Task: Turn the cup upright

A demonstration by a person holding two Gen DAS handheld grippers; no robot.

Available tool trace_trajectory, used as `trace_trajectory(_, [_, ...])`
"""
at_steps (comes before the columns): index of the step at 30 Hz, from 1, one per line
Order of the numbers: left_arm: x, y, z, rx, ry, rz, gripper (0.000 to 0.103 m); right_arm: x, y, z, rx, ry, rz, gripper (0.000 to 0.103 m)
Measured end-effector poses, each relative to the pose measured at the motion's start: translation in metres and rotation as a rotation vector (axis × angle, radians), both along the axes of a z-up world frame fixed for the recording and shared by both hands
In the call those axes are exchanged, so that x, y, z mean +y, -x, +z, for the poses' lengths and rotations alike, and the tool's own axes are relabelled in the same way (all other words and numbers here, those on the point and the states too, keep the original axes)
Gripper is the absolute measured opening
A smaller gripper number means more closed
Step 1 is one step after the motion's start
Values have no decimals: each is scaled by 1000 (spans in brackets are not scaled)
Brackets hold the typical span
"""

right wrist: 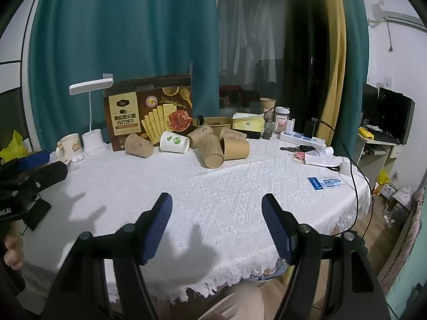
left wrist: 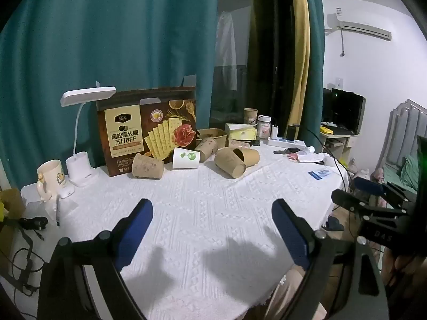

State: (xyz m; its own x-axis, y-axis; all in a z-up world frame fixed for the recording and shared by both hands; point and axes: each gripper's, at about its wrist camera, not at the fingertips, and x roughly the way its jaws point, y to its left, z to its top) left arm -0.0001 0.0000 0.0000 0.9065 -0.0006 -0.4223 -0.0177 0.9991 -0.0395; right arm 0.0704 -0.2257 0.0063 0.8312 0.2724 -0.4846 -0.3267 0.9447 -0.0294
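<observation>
Several paper cups lie on their sides at the far side of the white tablecloth (left wrist: 213,192): a brown cup (left wrist: 148,166) (right wrist: 138,145) on the left, a white cup with green dots (left wrist: 186,158) (right wrist: 174,142), and a cluster of brown cups (left wrist: 229,163) (right wrist: 212,152) to the right. My left gripper (left wrist: 213,213) hovers open over bare cloth, well short of the cups. My right gripper (right wrist: 216,213) is also open with nothing between its fingers, near the table's front edge. Each gripper shows in the other's view: the right gripper (left wrist: 352,188) and the left gripper (right wrist: 56,162).
A cracker box (left wrist: 146,130) stands behind the cups, with a white desk lamp (left wrist: 82,170) and a mug (left wrist: 50,177) to its left. A tissue box (left wrist: 240,132), an upright paper cup (left wrist: 250,116), a jar and a power strip (left wrist: 285,142) crowd the back right. A card (right wrist: 327,182) lies near the right edge.
</observation>
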Motion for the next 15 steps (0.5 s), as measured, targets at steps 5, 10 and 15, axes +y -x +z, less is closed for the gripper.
trace_trajectory(5, [0,0,0,0,5,1,91,0,1,1,0,1,2,67])
trace_trajectory(10, [0,0,0,-1,8,0,91,4,3,0,-5,0,2,67])
trace_trajectory(15, [0,0,0,-4,7,-1,91,1,2,1,-5,2,4,67])
